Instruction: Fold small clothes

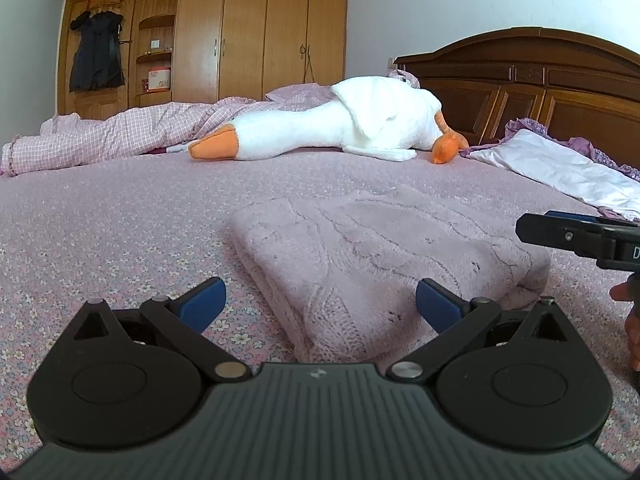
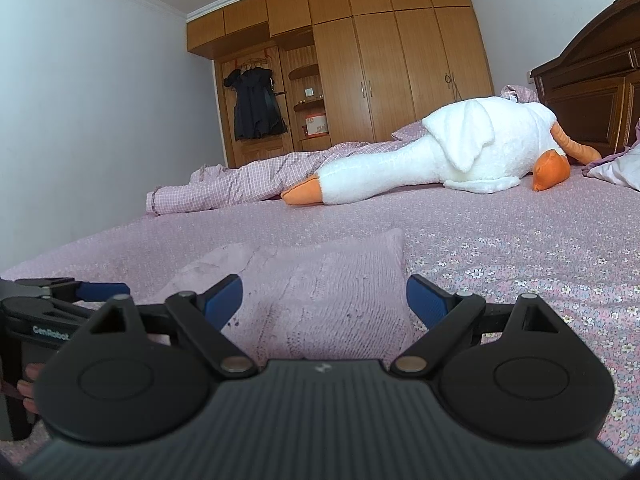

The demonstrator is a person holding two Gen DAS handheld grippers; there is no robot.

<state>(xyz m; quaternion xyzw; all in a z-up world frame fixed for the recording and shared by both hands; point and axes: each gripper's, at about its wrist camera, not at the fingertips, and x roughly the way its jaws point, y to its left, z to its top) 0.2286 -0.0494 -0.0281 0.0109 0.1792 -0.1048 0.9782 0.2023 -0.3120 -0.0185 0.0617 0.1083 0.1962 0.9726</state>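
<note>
With pink knit garment (image 1: 384, 264) lying folded flat mid-bed on floral bedsheet (image 1: 100, 248), near front edge: left gripper (image 1: 320, 300) and right gripper (image 2: 324, 300) both spread wide, empty, hovering just short of its near hem, likely lined up for another fold.

**Folded knit garment on the bed**

You see one pale lilac knit garment (image 1: 384, 264), cable-patterned and fuzzy, folded into a flat, thick rectangle with layered edges along its near side. It lies on the floral pink bedspread (image 1: 100, 240), well short of the headboard end.
</note>
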